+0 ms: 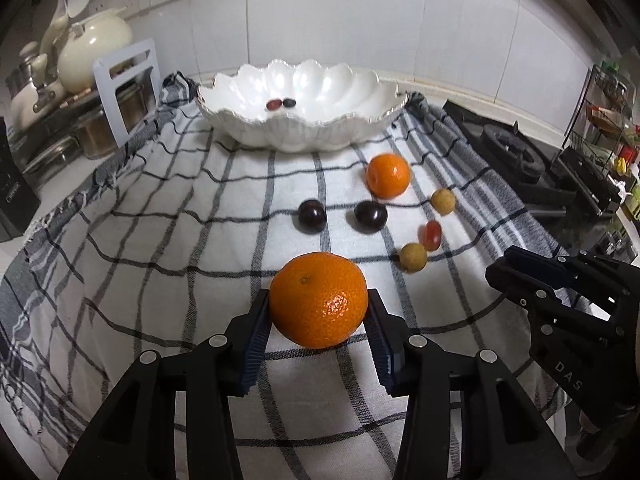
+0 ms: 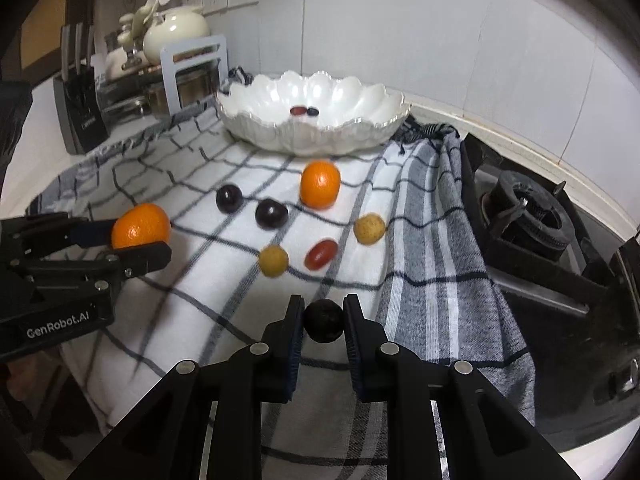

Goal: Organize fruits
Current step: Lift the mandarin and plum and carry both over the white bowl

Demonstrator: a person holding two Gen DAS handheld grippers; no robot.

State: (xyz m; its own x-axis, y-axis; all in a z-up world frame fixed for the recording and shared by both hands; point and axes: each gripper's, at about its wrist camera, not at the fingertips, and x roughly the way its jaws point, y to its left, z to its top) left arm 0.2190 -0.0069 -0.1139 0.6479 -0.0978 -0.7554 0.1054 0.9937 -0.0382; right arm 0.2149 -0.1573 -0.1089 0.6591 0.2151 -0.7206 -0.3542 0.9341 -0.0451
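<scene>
Bowl (image 1: 300, 120) sits behind the fruits on the cloth (image 1: 160, 260) — stove (image 1: 516, 156) to the right.

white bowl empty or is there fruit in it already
Not empty. The white bowl already holds two small dark red fruits side by side at its bottom; the rest of its inside is bare. Both views show them.

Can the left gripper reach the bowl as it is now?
Probably yes. The left gripper is shut on an orange, and the cloth straight ahead to the bowl is bare; the loose fruits lie off to its right.
</scene>
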